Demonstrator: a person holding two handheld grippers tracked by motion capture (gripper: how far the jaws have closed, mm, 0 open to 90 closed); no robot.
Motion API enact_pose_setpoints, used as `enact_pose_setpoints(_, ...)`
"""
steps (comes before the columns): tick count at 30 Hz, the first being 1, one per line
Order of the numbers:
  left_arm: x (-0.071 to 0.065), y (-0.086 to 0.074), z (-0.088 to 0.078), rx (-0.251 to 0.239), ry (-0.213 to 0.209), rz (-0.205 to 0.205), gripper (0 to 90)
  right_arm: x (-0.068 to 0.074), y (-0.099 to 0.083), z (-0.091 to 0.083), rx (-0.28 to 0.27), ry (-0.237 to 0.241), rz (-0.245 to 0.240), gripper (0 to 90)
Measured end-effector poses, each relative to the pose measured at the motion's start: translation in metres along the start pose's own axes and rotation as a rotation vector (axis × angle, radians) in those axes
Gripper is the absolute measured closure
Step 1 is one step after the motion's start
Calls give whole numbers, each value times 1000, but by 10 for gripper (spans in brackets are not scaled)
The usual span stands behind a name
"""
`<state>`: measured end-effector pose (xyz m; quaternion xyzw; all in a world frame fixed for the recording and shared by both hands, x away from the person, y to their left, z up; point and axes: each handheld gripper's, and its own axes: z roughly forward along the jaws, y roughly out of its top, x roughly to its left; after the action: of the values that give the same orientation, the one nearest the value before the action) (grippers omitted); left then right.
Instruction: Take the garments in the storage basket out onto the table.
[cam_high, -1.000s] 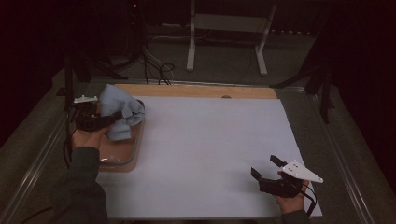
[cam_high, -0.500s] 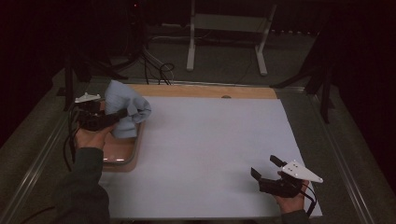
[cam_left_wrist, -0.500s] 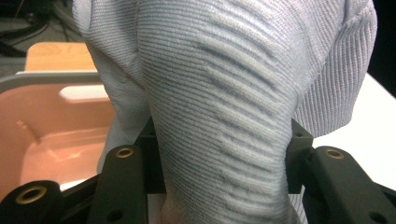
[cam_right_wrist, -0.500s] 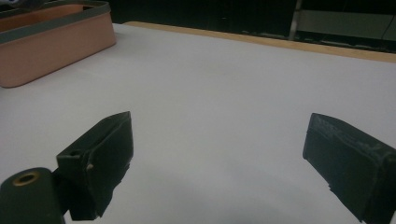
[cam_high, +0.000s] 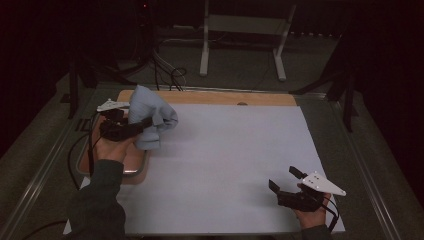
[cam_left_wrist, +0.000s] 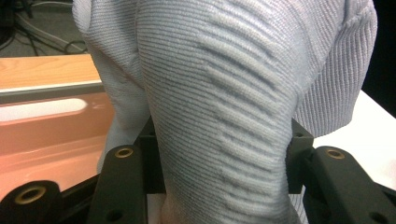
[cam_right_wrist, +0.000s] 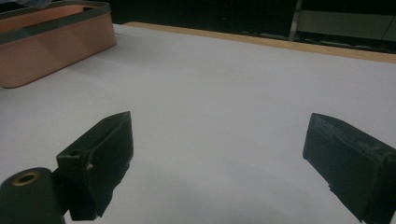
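At the far left of the high view lies a copper-coloured tray (cam_high: 135, 167) on the near-left part of the table, approx. at the left edge of the white sheet (cam_high: 225, 165). The person's left forearm in a dark sleeve (cam_high: 97, 200) comes up from the bottom edge over the tray.

The left gripper (cam_high: 137, 126) is held above the far end of the tray, w/ its grey three-cornered plate on the far-left side. Its jaws are closed on a light blue ribbed cloth (cam_high: 150, 117): in the left gripper view the cloth (cam_left_wrist: 224, 107) sits between the two black jaws and bulges out over both of them, so the pads press into the fabric. The cloth is bunched, lifted clear of the tray, and hangs w/ one fold over the left border of the white sheet. In the same view the tray (cam_left_wrist: 51, 135) is seen below and to the left, and the wooden table edge (cam_left_wrist: 44, 70) behind it.

The middle of the white sheet is bare. At the far side, the wooden table edge (cam_high: 210, 97) shows as a strip beyond the sheet.

At the near right, the right gripper (cam_high: 285, 181) rests low over the sheet, well apart from the cloth. Its jaws stand wide open w/ nothing between them; the right gripper view shows white sheet (cam_right_wrist: 219, 107) between the two black fingers (cam_right_wrist: 109, 154), and the tray (cam_right_wrist: 51, 46) far off at upper left.
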<state>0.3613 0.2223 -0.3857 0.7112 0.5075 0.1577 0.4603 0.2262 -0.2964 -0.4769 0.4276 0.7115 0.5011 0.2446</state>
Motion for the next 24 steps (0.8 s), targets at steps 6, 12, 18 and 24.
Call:
enact_pose_setpoints(6,-11,-2,11,11,-10,11,506,0,0,0,1,2,0,85)
enact_pose_setpoints(12,-22,-4,19,20,-46,15,508,0,0,0,2,2,1,85)
enact_pose_setpoints(18,-33,-6,28,29,-78,27,511,0,0,1,2,2,-1,85)
enact_pose_setpoints(24,-44,-7,39,46,-73,38,508,0,0,0,2,3,-1,85)
